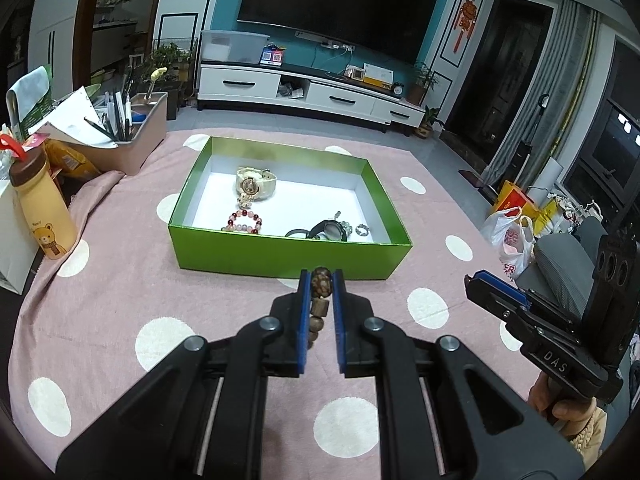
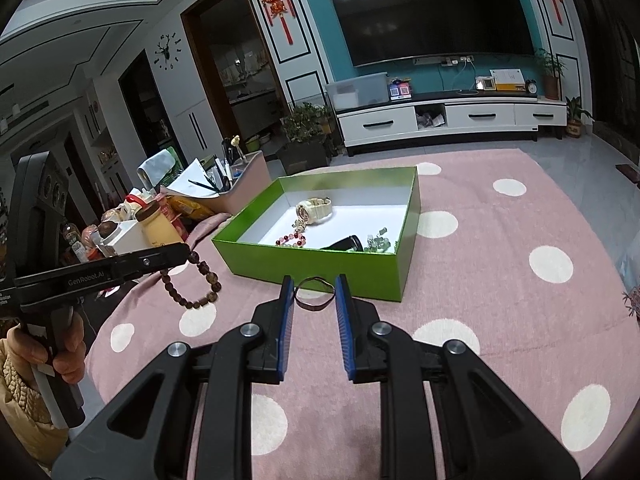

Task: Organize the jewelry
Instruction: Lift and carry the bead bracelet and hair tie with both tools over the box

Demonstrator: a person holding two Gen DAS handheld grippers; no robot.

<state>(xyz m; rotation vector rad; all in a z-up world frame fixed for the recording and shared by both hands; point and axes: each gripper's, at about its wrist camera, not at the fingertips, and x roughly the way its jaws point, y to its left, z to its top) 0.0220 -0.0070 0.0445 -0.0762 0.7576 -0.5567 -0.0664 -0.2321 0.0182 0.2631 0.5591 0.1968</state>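
My left gripper (image 1: 322, 278) is shut on a brown wooden bead bracelet (image 1: 321, 284), held above the pink cloth in front of the green box (image 1: 288, 250). In the right wrist view the bracelet (image 2: 200, 280) hangs from the left gripper (image 2: 182, 254). My right gripper (image 2: 315, 286) is open, with a black elastic ring (image 2: 314, 294) lying on the cloth between its fingertips. The box (image 2: 320, 264) holds a cream watch (image 1: 256, 180), a pink bead bracelet (image 1: 242, 222), a black watch (image 1: 326, 231), a ring (image 1: 361, 230) and green beads (image 2: 378, 242).
A pink polka-dot cloth (image 1: 120, 300) covers the table. At the left stand a yellow bear bottle (image 1: 42, 208), a beige organiser with pens (image 1: 132, 136) and snack bags. The right gripper shows at the right (image 1: 520, 304). A TV cabinet stands behind.
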